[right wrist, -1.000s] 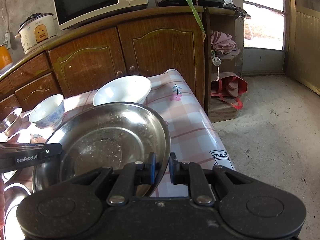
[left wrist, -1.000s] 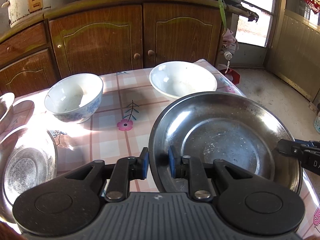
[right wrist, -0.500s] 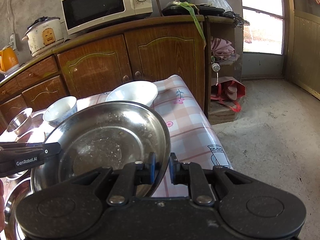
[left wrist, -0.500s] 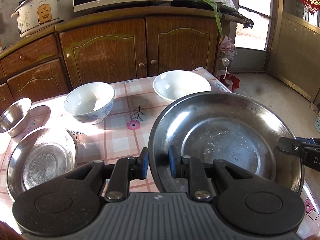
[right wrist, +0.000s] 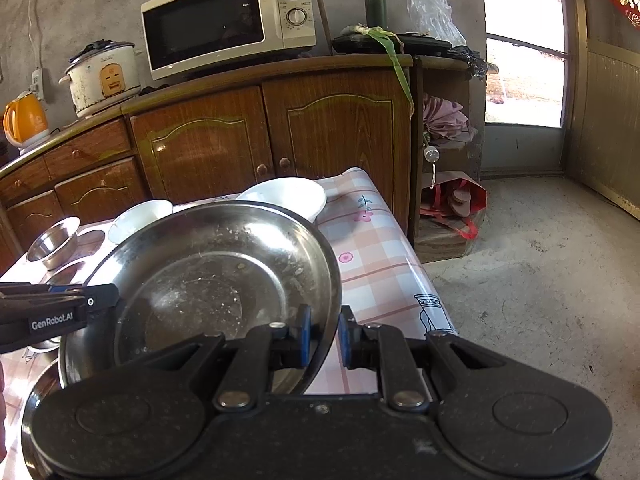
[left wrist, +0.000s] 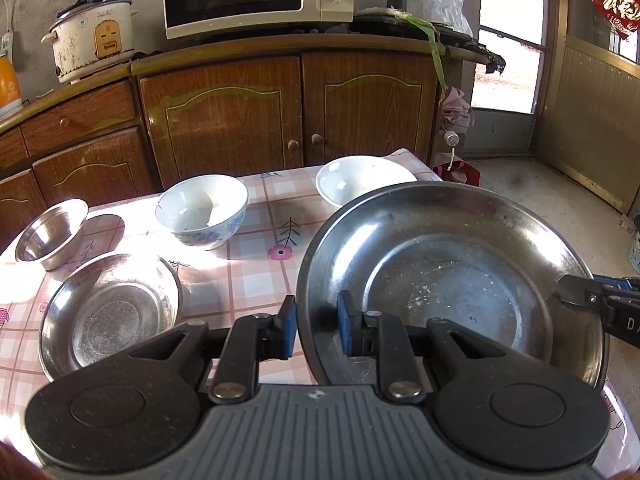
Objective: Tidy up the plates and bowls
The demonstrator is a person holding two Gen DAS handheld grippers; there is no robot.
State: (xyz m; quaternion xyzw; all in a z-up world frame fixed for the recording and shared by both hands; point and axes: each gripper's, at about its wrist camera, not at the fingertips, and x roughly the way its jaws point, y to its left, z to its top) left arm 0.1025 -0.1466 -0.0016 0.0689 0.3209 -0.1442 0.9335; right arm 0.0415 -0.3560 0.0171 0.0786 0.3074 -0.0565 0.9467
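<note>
- Big metal plate [left wrist: 452, 280] is held up above the table [left wrist: 256, 276], with one gripper on each side of it.
- Left gripper [left wrist: 316, 330] is squeezed tight on the plate's left rim. Its blue pads [left wrist: 289, 330] pinch the thin edge.
- Right gripper [right wrist: 322, 338] is squeezed tight on the plate's right rim in the same way.
- From the left camera, the right gripper shows only as a black tip at the far side of the plate. From the right camera, the left gripper shows as a black bar with white letters on it.
- Only the left camera shows the whole smaller metal plate [left wrist: 110, 312]. It lies flat on the table, left of the big plate.
- The blue and white bowl [left wrist: 202, 210] stands behind the smaller plate. The right camera shows just its rim.
- The white bowl [left wrist: 362, 178] sits behind the big plate, near the far corner of the table. The big plate hides part of it in both views.
- The small metal bowl [left wrist: 52, 232] is far to the left of the big plate.
- Only the right camera shows the orange kettle [right wrist: 24, 120], and the table's right edge with the bare floor [right wrist: 540, 280] beside it.
- Both cameras show the microwave [right wrist: 228, 20] and the rice cooker [left wrist: 94, 38] on the brown cabinet [left wrist: 288, 112] behind the table.
</note>
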